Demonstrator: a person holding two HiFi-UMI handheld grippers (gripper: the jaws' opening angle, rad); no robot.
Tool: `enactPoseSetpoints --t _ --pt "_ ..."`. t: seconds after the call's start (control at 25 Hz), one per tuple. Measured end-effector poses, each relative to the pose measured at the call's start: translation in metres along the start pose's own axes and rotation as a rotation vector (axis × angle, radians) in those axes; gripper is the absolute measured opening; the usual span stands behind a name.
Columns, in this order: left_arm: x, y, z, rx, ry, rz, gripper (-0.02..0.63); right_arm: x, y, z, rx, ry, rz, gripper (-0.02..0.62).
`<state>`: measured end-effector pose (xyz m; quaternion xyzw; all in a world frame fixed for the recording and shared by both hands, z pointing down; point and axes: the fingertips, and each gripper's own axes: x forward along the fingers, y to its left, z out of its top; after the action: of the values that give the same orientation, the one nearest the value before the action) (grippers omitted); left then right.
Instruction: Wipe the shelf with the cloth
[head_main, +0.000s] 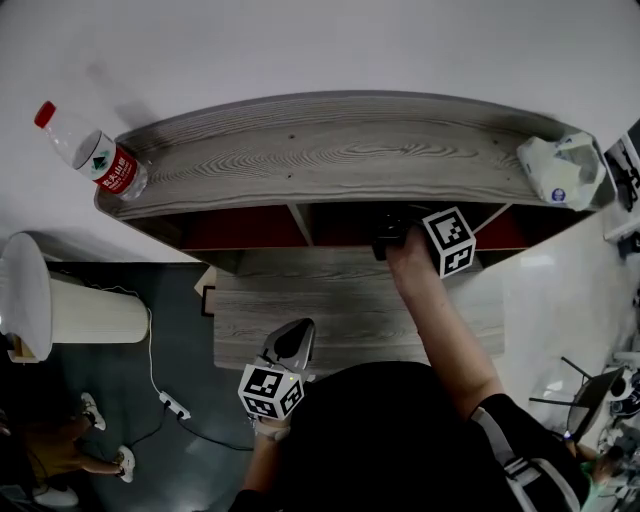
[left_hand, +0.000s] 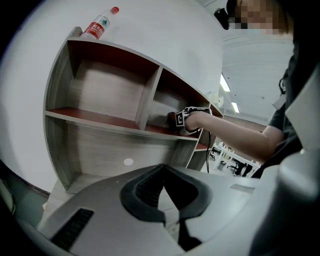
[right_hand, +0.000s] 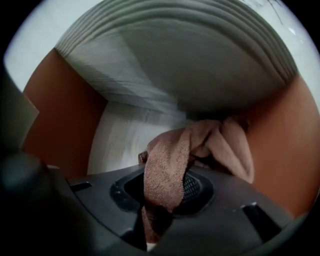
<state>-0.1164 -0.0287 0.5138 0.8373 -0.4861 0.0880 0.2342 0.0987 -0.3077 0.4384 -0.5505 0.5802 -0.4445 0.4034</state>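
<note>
Nearest, in front of the shelf, the left gripper hangs idle, its jaws pressed together on nothing. Farther in, the right gripper reaches into the shelf's upper tier, right of the divider. Its jaws pinch the cloth, which bunches toward the compartment's back. Wiping looks barely started; the next move calls for pressing the cloth onto the red board and sweeping sideways
</note>
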Motion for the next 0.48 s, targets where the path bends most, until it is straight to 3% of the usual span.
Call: enactPoseSetpoints --t 0.2,0.48 --pt "-0.009 0.005 -0.004 -0.017 -0.005 0.032 0.005 0.004 -0.004 -0.047 0.17 0.124 -0.013 0.068" --pt "-0.021 0.011 -0.008 -0.036 -0.016 0.073 0.005 0.007 0.01 -0.098 0.182 0.226 0.008 0.067"
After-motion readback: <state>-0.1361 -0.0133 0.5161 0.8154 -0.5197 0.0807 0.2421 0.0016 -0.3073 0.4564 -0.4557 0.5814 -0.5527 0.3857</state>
